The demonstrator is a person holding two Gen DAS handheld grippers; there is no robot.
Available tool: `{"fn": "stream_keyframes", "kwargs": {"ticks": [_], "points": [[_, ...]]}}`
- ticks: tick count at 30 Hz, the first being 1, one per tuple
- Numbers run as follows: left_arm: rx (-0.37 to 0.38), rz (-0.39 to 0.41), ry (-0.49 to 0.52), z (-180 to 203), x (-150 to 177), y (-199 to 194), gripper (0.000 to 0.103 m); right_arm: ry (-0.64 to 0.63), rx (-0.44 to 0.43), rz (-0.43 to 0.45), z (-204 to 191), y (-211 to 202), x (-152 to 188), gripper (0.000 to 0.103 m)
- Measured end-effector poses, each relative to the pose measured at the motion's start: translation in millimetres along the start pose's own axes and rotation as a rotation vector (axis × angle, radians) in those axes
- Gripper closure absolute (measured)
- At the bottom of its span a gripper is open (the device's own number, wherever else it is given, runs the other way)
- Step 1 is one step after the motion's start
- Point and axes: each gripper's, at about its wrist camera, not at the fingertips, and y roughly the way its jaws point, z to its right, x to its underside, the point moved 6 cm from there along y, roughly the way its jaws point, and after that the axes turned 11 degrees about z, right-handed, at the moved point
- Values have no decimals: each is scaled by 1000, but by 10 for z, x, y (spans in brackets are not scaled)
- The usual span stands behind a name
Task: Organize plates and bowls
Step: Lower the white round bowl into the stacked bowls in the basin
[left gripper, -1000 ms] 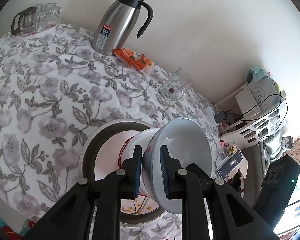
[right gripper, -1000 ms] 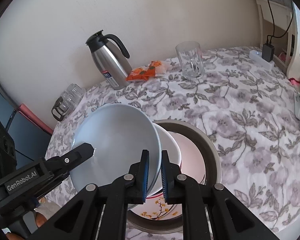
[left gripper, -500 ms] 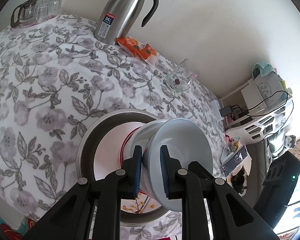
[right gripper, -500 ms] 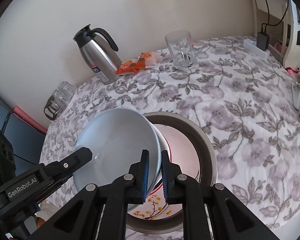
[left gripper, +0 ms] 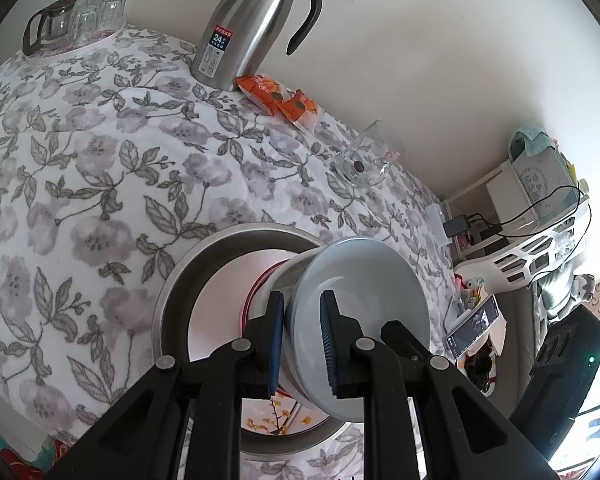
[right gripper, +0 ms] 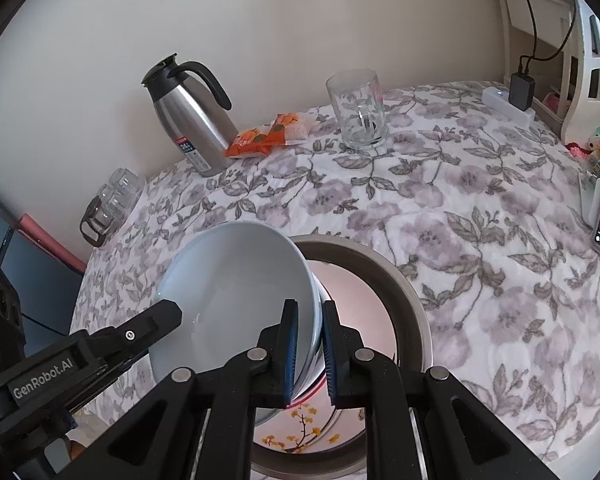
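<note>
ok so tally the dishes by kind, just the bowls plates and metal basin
bowls: 2, a pale blue bowl nested on a white bowl, gripped by both grippers
plates: 1, a floral plate
metal basins: 1, a steel basin
total: 4

Both devices are matte black plastic with angular, branching finger arms. The left gripper has blue ribbed pads on the inner faces and round silver screws at the pivots. The right gripper matches it. Seen from the right wrist, the left gripper's body carries white "GenRobot.AI" lettering beside one screw.
</note>
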Motion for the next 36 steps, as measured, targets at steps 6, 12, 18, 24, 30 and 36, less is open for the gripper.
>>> {"fn": "stream_keyframes", "kwargs": {"ticks": [6, 12, 18, 24, 30, 36], "points": [[1, -14, -34, -52, -21, 72, 84, 2, 4, 12, -7, 32, -40, 84], [2, 13, -35, -46, -79, 20, 85, -19, 5, 17, -42, 46, -49, 78], [7, 16, -40, -37, -93, 13, 85, -36, -1, 29, -64, 1, -60, 77], [16, 13, -56, -62, -92, 17, 85, -5, -14, 29, -9, -23, -66, 81], [14, 21, -52, -47, -106, -15, 85, 14, -26, 16, -1, -3, -50, 82], [21, 18, -66, -59, -106, -13, 85, 28, -39, 14, 16, -19, -58, 82]]}}
